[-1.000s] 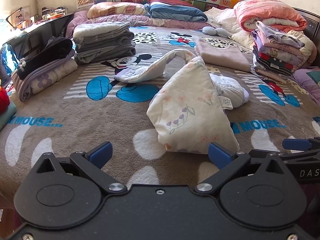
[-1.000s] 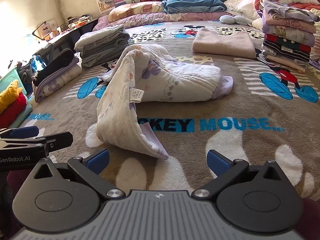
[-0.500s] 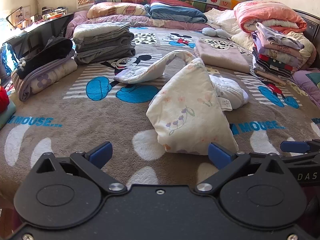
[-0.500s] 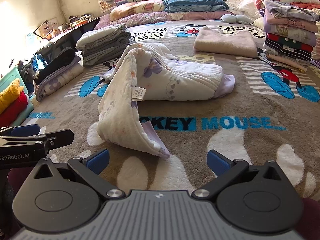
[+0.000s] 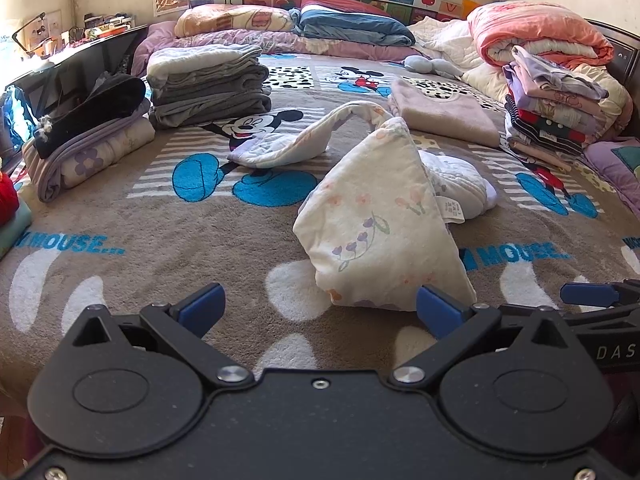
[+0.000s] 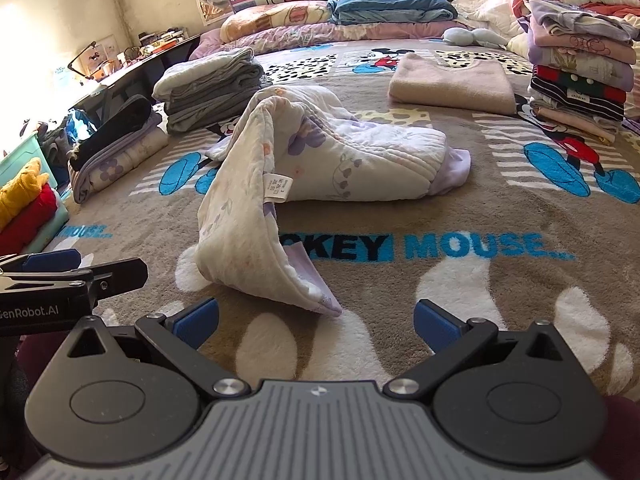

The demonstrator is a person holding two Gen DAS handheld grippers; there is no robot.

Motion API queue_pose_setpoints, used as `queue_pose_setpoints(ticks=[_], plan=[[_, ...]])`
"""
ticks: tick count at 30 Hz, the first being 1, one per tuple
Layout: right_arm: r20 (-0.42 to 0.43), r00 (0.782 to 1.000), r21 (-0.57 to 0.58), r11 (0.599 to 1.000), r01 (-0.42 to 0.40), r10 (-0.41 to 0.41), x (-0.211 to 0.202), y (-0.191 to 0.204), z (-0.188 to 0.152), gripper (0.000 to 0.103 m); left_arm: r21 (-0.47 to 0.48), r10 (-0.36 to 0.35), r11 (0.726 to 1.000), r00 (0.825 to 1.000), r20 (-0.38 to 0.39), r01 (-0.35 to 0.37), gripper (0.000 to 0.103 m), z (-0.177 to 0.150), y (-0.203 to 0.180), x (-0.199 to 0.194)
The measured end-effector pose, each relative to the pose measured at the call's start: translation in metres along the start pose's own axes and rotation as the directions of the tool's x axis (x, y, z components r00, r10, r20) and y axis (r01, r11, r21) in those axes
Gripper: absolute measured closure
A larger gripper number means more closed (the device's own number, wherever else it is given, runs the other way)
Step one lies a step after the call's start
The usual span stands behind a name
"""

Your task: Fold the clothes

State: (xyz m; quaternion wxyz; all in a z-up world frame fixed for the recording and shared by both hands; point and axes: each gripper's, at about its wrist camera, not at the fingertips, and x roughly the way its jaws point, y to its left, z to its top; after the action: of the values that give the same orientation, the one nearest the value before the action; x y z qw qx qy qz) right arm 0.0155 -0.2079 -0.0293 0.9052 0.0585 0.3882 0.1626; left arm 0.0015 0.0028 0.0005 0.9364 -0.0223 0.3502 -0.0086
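In the left wrist view, the left claw (image 5: 320,310) is spread wide with nothing between its blue fingertips (image 5: 202,307). Just ahead of it, a cream floral garment (image 5: 376,224) stands rumpled in a peak on the brown Mickey Mouse blanket (image 5: 160,224) covering the bed. A grey folded stack (image 5: 208,84) lies far left, a beige folded piece (image 5: 444,114) beyond.

In the right wrist view, the right claw (image 6: 316,320) also gapes empty, the garment (image 6: 280,196) lying near its left fingertip. The left claw (image 6: 52,260) shows at the left edge.
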Motion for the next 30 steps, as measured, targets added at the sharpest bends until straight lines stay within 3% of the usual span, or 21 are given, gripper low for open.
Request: queue_pose_setpoints(ticks=[17, 24, 30], plan=[[0.05, 0.997, 0.017, 0.998, -0.064, 0.063, -0.005, -0.006, 0.008, 0.0, -0.01, 0.007, 1.0, 1.0, 0.016, -0.007, 0.0, 0.007, 0.002, -0.005], [0.159, 0.982, 0.044, 0.993, -0.108, 0.1, -0.01, -0.026, 0.01, 0.0, -0.038, -0.043, 0.998, 0.999, 0.022, 0.044, 0.0, 0.005, 0.002, 0.004], [0.266, 0.96, 0.045, 0.994, -0.103, 0.087, 0.004, -0.055, 0.01, 0.0, -0.056, -0.113, 0.991, 0.988, 0.105, 0.119, 0.0, 0.003, 0.0, 0.01]])
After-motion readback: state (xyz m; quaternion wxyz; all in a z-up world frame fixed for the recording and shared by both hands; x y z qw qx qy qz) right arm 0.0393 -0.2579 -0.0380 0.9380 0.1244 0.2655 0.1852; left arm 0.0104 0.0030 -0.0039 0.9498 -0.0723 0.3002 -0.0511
